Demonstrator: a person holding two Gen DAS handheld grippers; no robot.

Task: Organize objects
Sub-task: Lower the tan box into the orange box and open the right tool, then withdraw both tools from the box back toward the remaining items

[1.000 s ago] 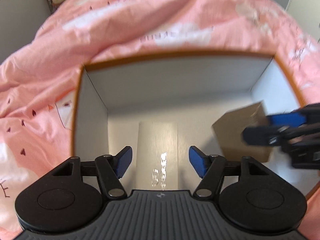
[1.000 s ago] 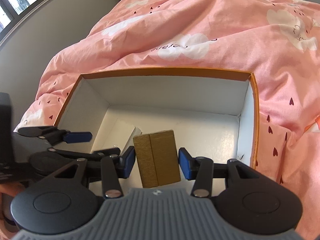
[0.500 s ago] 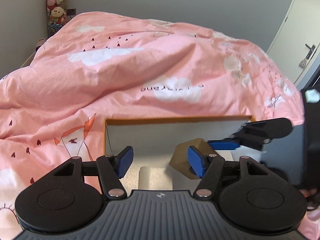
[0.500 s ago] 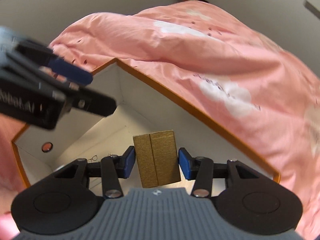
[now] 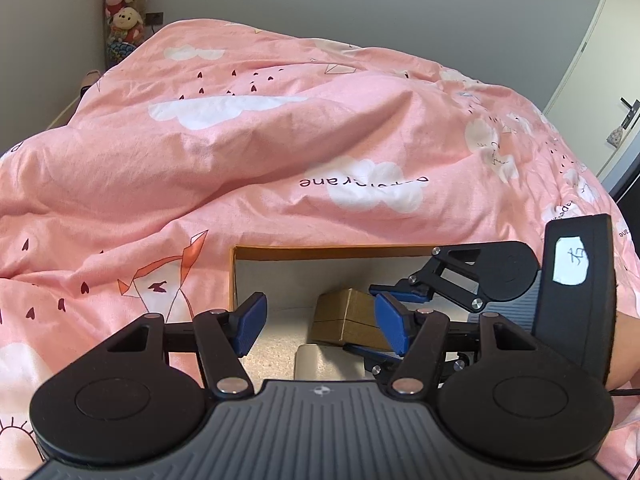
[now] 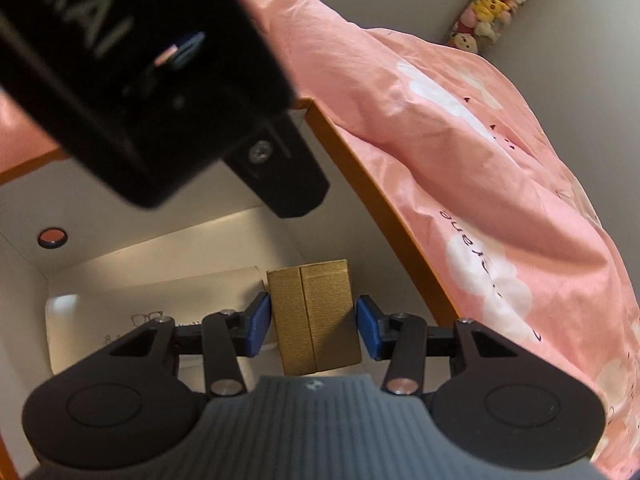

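The small gold box (image 6: 313,317) sits between the blue pads of the right gripper (image 6: 313,326), upright in that view, with its seam running down the middle. The left pad looks pressed to its side; on the right a thin sliver of gap shows, so the grip reads as closed on the box but only lightly. It hangs inside the white carton with the orange rim (image 6: 360,168), above the carton floor and near its right-hand wall. In the left wrist view the same gold box (image 5: 344,314) shows low inside the carton (image 5: 320,249), partly behind the left gripper's own pad.

The left gripper (image 5: 320,326) holds nothing; its pads stand wide apart, poised over the carton's near edge. A pale flat case (image 6: 140,300) lies on the carton floor to the left of the gold box (a glasses motif is printed on it), and a round hole (image 6: 52,237) pierces the far wall. The carton rests on a bed under a pink quilt (image 5: 280,140).

The step in hand looks like setting the box down. To do it well, lower it until its base meets the floor beside the pale case, keep it square to the wall, then spread the pads evenly so neither one drags it over. The left gripper's body crowds the space above, so the withdrawal should go straight back.
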